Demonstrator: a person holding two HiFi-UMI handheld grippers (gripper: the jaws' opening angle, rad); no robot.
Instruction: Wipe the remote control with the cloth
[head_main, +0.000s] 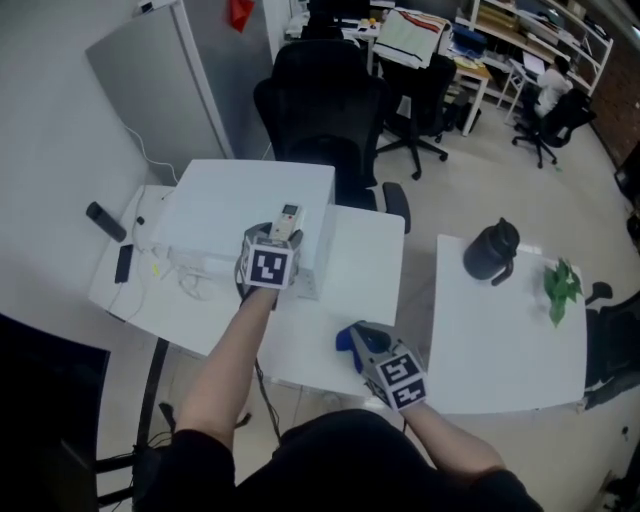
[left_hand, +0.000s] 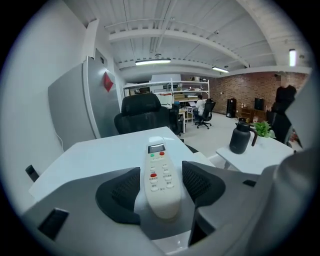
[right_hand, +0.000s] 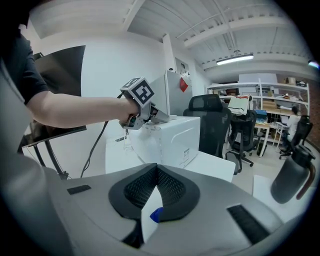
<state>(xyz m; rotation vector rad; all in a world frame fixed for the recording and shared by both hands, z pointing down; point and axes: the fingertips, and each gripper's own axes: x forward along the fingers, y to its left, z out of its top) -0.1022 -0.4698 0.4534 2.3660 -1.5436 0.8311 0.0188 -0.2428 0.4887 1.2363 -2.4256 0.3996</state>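
Observation:
A white remote control (head_main: 289, 214) (left_hand: 161, 177) lies face up on top of a white box (head_main: 230, 210) (left_hand: 95, 155), its small screen pointing away from me. My left gripper (head_main: 282, 236) (left_hand: 161, 189) is open with a jaw on each side of the remote's near end; thin gaps show at the pads (left_hand: 121, 192). Lower right, over the table's front edge, my right gripper (head_main: 360, 342) (right_hand: 156, 192) is shut on a blue cloth (head_main: 347, 338) (right_hand: 156, 215), of which only a corner shows between the jaws.
The box stands on a white table (head_main: 350, 280) with cables (head_main: 190, 278) and two black devices (head_main: 105, 222) at the left. A black office chair (head_main: 325, 110) stands behind. A second table (head_main: 510, 340) to the right holds a black kettle (head_main: 492, 250) and a green plant (head_main: 562, 283).

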